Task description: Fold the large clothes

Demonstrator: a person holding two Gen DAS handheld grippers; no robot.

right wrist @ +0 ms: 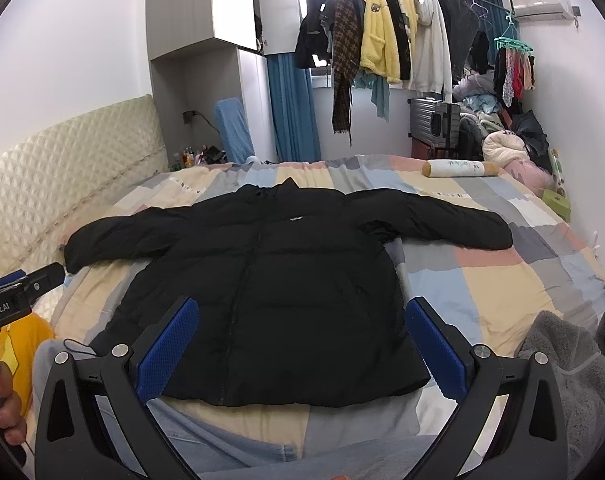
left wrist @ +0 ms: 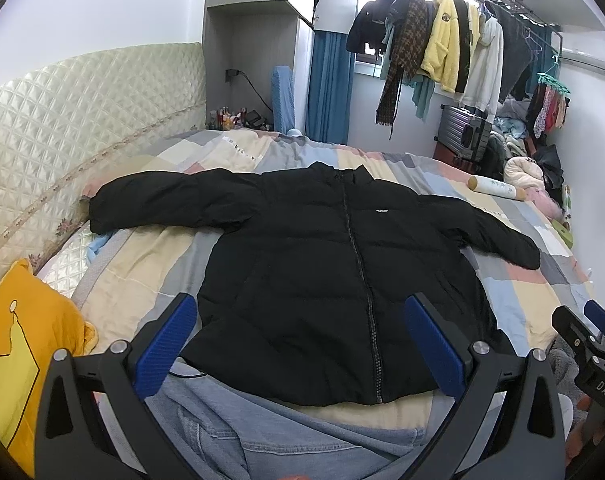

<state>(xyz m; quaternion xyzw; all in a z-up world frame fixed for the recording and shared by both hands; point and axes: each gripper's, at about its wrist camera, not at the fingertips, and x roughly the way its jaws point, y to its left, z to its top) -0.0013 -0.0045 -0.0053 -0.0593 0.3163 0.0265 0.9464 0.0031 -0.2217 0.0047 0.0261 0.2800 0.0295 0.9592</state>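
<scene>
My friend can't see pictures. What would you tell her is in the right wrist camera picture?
A black puffy jacket lies flat and zipped on a patchwork bedspread, both sleeves spread out wide. The right claw, with blue pads, hangs open above the jacket's bottom hem, holding nothing. Clothes hang on a rack by the window behind the bed.

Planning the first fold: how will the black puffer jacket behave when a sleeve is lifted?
The black puffer jacket looks quilted and puffy, so probably light for its bulk and floppy. Its sleeve would likely sag and spring back. The shell may be slippery.
</scene>
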